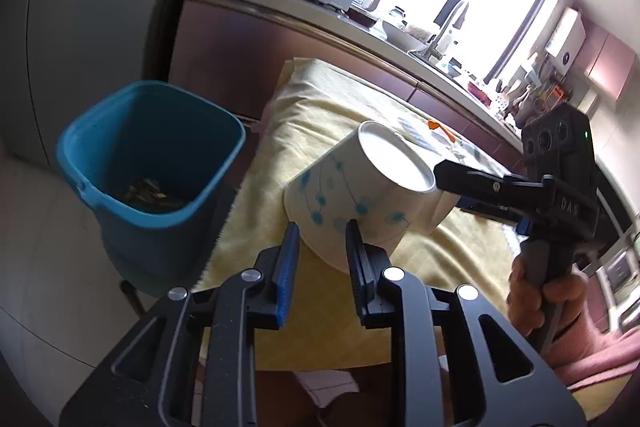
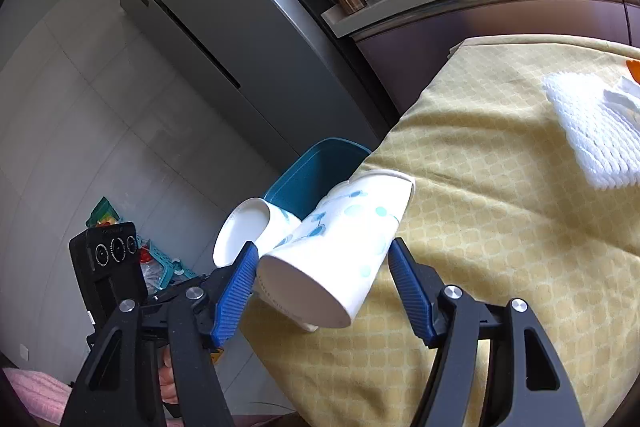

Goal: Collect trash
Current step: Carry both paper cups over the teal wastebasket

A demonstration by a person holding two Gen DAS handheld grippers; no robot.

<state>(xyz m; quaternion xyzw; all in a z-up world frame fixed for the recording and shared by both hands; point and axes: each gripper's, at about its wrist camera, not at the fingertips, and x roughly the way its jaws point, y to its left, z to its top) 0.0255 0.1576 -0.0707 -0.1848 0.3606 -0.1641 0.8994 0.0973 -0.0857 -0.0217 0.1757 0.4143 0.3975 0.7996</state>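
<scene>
the blue bin (image 1: 148, 155) stands open, left of your left gripper (image 1: 323, 251). its fingers sit close together, seemingly nipping the lower wall of the left cup (image 1: 352, 195), which is tipped on its side beyond the tips, ready to swing over the bin. your right gripper (image 2: 322, 267) is spread wide, clamped across the right cup (image 2: 344, 223), base towards you, above the tablecloth (image 2: 480, 187) edge.

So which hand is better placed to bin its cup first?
Left. The left gripper holds the left cup beside the blue bin; the right gripper holds the right cup over the table.
</scene>
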